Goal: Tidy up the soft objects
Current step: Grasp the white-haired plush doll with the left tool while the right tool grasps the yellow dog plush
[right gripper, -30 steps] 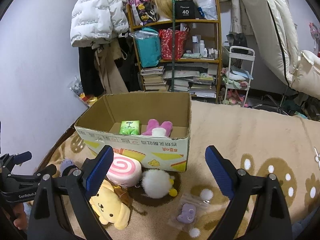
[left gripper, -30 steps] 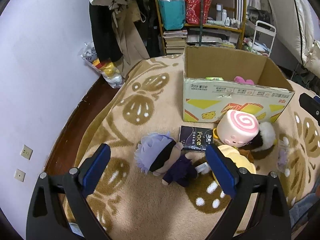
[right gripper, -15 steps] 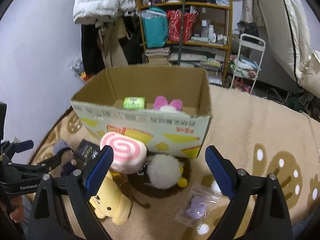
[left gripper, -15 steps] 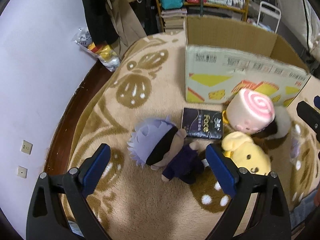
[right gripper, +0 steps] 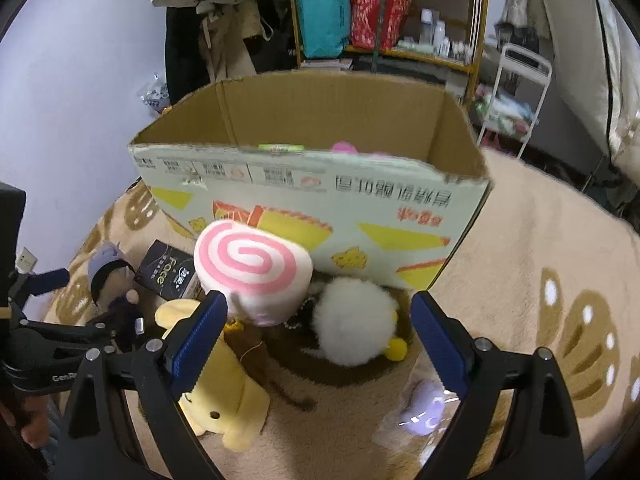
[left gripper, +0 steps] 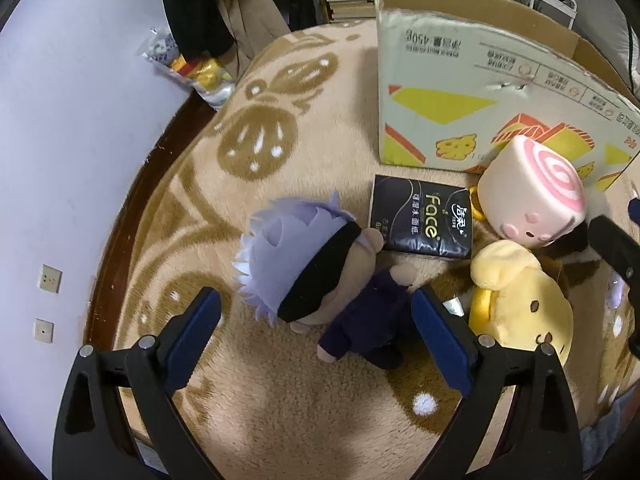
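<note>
Doll point(left gripper: 316, 276) lies on its back on the rug point(left gripper: 256, 152), directly ahead of my left gripper point(left gripper: 316, 340) and partly between its two blue pads. Head: pale lavender spiky hair, black band across the eyes. Body: dark purple suit, tan hands and feet. Long axis runs diagonally, head toward the far left of the gripper, feet toward the near right pad. My left gripper is spread wide and grips nothing; neither pad touches the doll.

Tissue pack point(left gripper: 422, 220), black with "Face" lettering, lies flat just beyond the doll's head. Yellow plush point(left gripper: 520, 312) lies beside the right pad, face up. Roll cushion point(left gripper: 532, 196), cream with a pink spiral end, sits beyond it against the box point(left gripper: 460, 92).

My right gripper point(right gripper: 318, 340) is likewise wide open and empty. Between its pads, ahead: the cushion at left and a white pompom point(right gripper: 354, 324) at centre. Purple item in a clear bag point(right gripper: 424, 408) lies just inside the right pad. Box stands open-topped beyond; a green pack point(right gripper: 280, 147) and something pink point(right gripper: 346, 148) show above its near wall.
</note>
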Action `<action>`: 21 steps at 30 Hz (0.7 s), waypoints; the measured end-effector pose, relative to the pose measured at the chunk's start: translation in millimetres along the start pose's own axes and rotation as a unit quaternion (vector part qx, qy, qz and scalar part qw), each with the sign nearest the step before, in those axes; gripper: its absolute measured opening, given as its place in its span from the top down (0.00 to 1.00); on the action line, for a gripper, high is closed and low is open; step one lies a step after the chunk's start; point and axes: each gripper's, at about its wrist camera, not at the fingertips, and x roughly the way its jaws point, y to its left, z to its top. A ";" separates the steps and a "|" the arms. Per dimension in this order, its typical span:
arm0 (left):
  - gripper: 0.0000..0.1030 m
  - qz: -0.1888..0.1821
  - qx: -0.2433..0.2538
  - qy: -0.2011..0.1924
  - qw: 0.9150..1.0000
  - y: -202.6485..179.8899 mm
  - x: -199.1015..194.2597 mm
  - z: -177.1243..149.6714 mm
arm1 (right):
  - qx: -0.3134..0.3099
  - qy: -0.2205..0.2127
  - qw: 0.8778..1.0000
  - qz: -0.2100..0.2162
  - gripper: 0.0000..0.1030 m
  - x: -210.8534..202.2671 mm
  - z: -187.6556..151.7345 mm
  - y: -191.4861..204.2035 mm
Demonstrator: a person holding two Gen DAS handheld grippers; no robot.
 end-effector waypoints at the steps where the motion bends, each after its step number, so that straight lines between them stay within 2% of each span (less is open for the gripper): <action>1: 0.08 -0.004 0.002 0.001 1.000 -1.2 1.1 0.1 | 0.003 0.002 1.000 0.002 0.06 0.8 -1.3 -0.4; 11: 0.08 -0.008 0.015 0.011 1.000 -10.9 9.9 1.1 | 0.005 0.027 0.999 0.020 0.06 15.2 -8.5 3.3; 21: 0.08 -0.045 -0.014 0.039 0.998 -2.9 25.9 1.3 | -0.009 0.049 0.998 0.032 0.06 24.6 -16.6 16.8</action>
